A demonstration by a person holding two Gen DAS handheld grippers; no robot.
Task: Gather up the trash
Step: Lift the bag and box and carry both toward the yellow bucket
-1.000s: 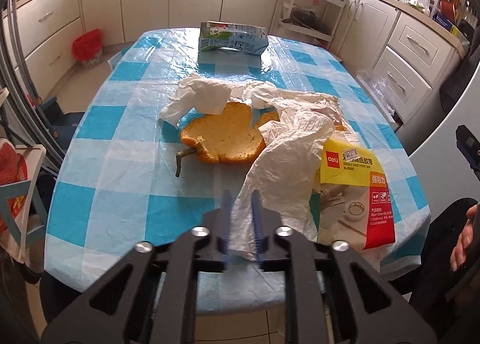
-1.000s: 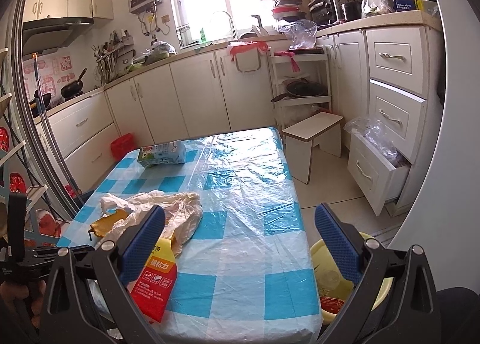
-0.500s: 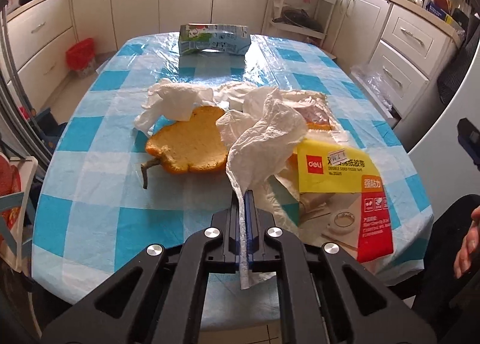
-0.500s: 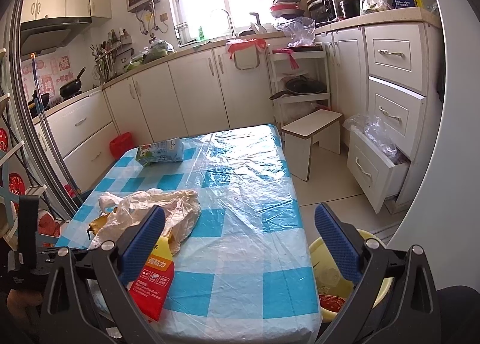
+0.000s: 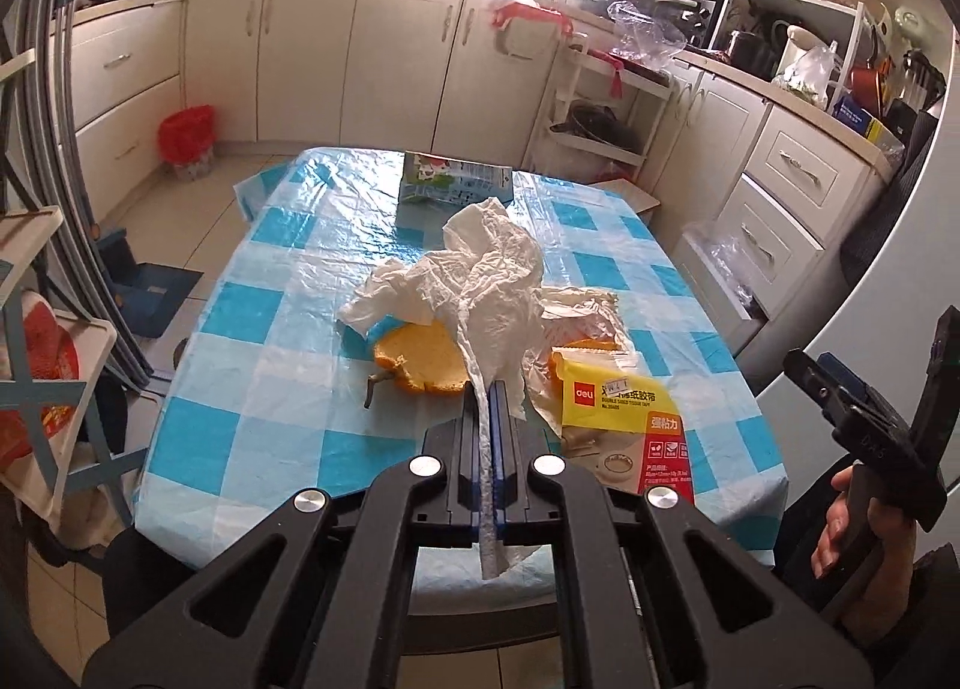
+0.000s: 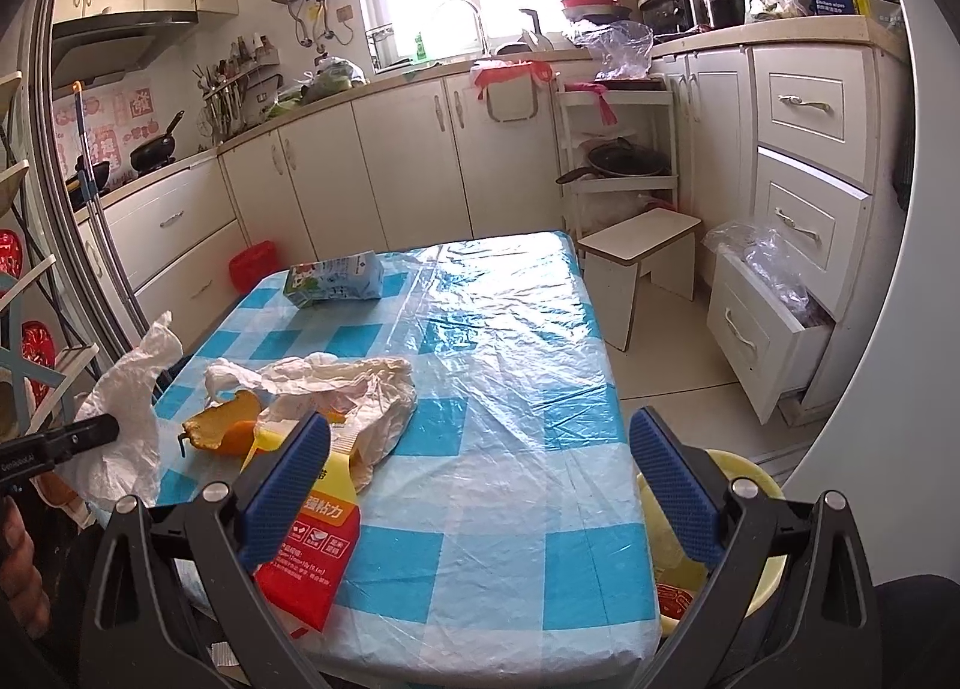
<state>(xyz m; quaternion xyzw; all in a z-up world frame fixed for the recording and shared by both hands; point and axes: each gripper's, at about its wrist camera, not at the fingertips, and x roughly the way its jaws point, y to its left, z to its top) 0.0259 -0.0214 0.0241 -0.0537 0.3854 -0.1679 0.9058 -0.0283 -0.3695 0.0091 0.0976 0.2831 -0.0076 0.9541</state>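
My left gripper (image 5: 487, 389) is shut on a crumpled white plastic bag (image 5: 492, 281), which hangs lifted above the blue-checked table (image 5: 288, 389); the same white plastic bag (image 6: 129, 413) shows at the left of the right wrist view. Under it lie an orange peel (image 5: 420, 359) with a stem, another crumpled clear bag (image 6: 354, 389) and a yellow-red tape packet (image 5: 630, 425). A milk carton (image 5: 456, 185) lies on its side at the far end. My right gripper (image 6: 480, 485) stands open over the table's near right corner, nothing between its fingers.
A yellow basin (image 6: 720, 545) sits on the floor by the table's right edge. A white step stool (image 6: 642, 257) and an open drawer (image 6: 768, 341) stand at right. A red bin (image 5: 186, 137) is by the far cabinets. A rack (image 5: 36, 365) stands at left.
My left gripper closed on the white bag and lifted it off the pile, uncovering the tape packet. The right gripper stayed where it was.
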